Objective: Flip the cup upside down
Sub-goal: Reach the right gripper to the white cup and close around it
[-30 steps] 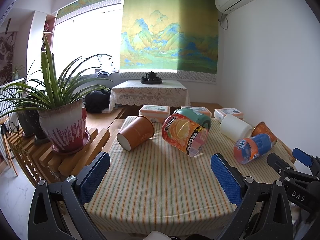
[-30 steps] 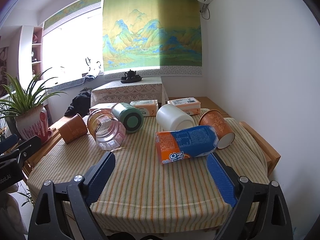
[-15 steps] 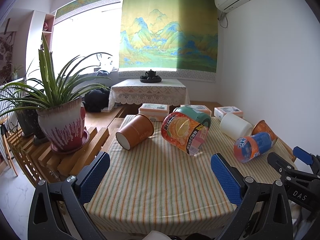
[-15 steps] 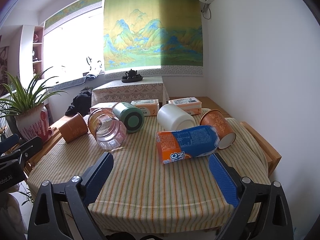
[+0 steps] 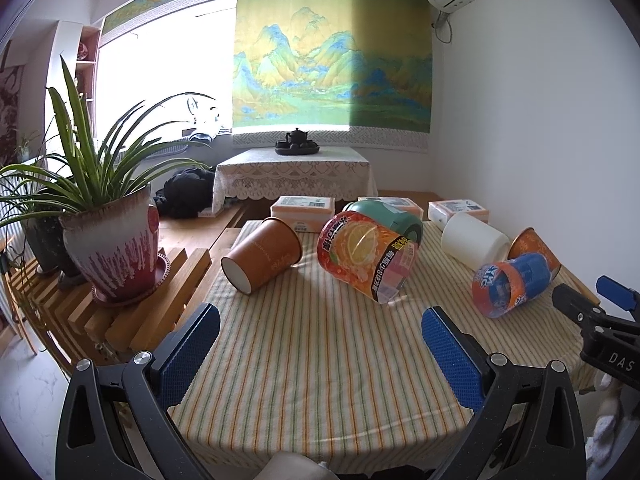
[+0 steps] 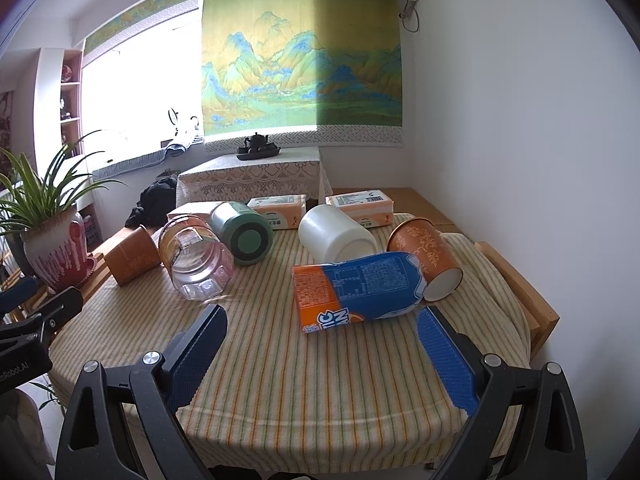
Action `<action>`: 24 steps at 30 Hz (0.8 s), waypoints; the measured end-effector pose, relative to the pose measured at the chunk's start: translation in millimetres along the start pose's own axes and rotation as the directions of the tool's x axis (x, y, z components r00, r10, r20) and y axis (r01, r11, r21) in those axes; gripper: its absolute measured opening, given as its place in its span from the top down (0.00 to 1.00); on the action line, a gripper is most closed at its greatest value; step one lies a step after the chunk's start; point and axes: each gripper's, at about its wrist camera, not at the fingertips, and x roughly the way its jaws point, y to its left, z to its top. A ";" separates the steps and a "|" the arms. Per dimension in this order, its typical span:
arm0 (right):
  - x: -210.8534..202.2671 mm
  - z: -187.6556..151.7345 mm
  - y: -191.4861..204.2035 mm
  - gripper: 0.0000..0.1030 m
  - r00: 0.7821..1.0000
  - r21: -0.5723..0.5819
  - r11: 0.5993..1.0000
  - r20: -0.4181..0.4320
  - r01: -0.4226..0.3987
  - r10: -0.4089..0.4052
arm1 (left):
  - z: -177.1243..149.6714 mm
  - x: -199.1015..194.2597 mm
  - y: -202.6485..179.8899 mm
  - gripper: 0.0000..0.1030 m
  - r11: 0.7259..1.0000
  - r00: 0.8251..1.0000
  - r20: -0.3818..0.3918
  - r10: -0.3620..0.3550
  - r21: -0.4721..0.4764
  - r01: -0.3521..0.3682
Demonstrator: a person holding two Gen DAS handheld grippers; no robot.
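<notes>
Six cups lie tipped on their sides on the striped tablecloth (image 5: 312,344), so none is upside down yet. In the middle of the right wrist view lies the blue and orange cup (image 6: 356,292), the closest one to the right gripper (image 6: 320,360). Touching its far end is an orange paper cup (image 6: 424,252), and just behind sits a white cup (image 6: 336,236). More to the left are a green cup (image 6: 244,236), a clear cup with an orange label (image 6: 192,256) and a brown paper cup (image 6: 132,256).

I think the blue and orange cup will be picked first, because it lies right in front of the right gripper's blue pads (image 6: 448,364). Both of that gripper's jaws are wide apart and hold nothing. They sit low and near the table edge, ready to reach in.

The left gripper (image 5: 320,356), at the bottom of its own view, is wide apart and empty too. It faces the clear cup with an orange label.

Tissue boxes (image 5: 302,210) sit at the back, and a potted plant (image 5: 108,240) stands on the left.

Compared with a second ago, the right gripper has moved a bit closer to the blue and orange cup. The cups have not moved.
</notes>
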 end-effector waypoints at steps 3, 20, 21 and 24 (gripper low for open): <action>3.8 5.0 -6.7 0.09 1.000 0.006 1.000 -0.007 -0.007 0.007 | 0.9 6.8 -1.6 0.01 1.000 1.000 -0.012 -0.005 0.025 0.005; 17.0 17.7 -25.6 0.09 1.000 0.020 1.000 -0.015 -0.010 0.010 | 38.9 63.5 35.7 0.01 0.989 0.994 -0.076 0.081 0.131 -0.070; 17.5 18.5 -26.0 0.09 1.000 0.019 1.000 -0.015 -0.012 0.012 | 41.1 66.5 38.4 0.01 0.988 0.993 -0.080 0.086 0.133 -0.074; 19.2 25.5 -26.8 0.09 1.000 0.002 1.000 -0.014 -0.016 0.016 | 43.5 71.6 42.7 0.01 0.985 0.991 -0.085 0.099 0.147 -0.086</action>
